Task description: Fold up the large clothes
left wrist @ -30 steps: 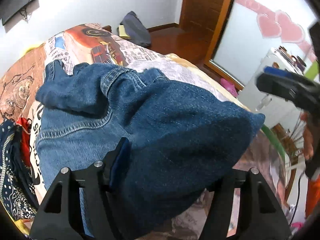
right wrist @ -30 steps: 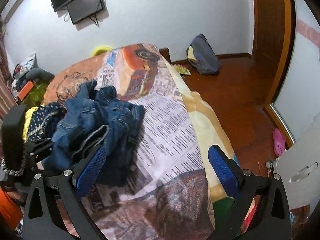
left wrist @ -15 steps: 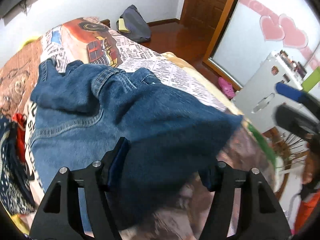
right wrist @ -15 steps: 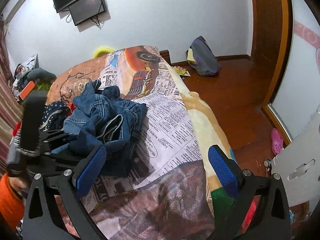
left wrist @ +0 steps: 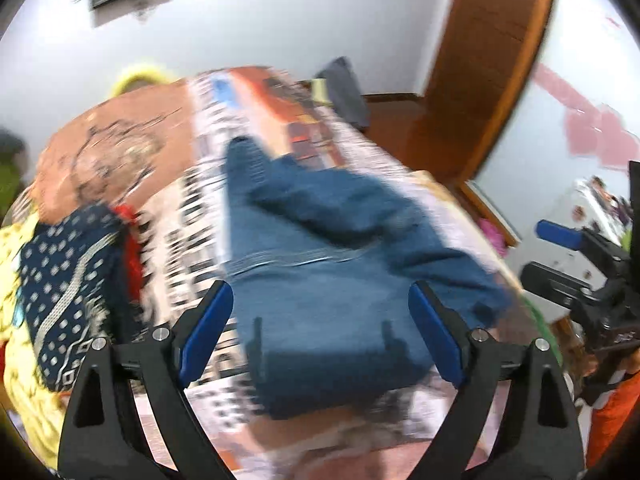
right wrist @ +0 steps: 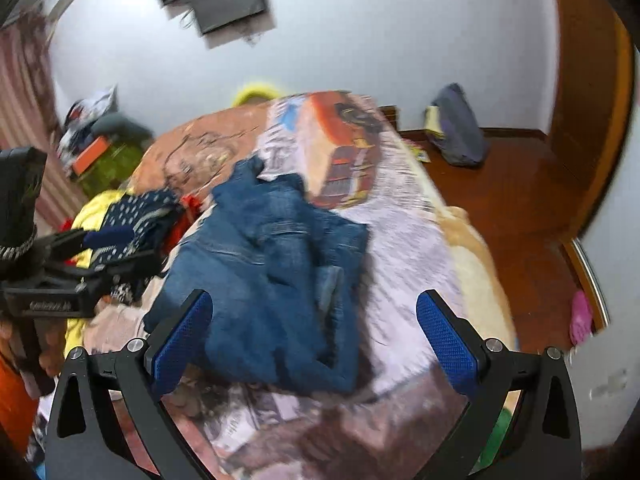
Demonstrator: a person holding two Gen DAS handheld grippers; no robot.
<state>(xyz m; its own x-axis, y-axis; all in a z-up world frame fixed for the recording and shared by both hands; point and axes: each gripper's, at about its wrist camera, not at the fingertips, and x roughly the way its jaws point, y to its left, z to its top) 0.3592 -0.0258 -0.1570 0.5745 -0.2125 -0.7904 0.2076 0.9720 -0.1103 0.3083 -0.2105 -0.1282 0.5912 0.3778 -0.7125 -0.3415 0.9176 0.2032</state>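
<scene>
Biggest thing here is the bed (right wrist: pixel 472 264), covered by a blanket with newspaper and vintage-car print. Lying on its near half is the pair of jeans (right wrist: pixel 264 280), bunched and roughly doubled over, with the waistband end crumpled toward the far side and a thick folded edge nearest the camera. To their left is a heap of other laundry, topped by a navy dotted garment (left wrist: pixel 68 288) over something yellow.

Denim like this looks heavy and fairly stiff for cloth, so I'd guess it holds a crease well but drags and sags if you lift it by one corner. It's not slippery or fragile. The best grab is probably the thick seams: waistband or hem, one corner per claw, so the weight stays even.

The left gripper (left wrist: pixel 320 334) hangs over the near edge of the jeans with its jaws spread wide, holding nothing. The right gripper (right wrist: pixel 316 340) is the same, gaping and empty above the denim. Both views are motion-blurred, so finer details like pockets are hard to make out.
</scene>
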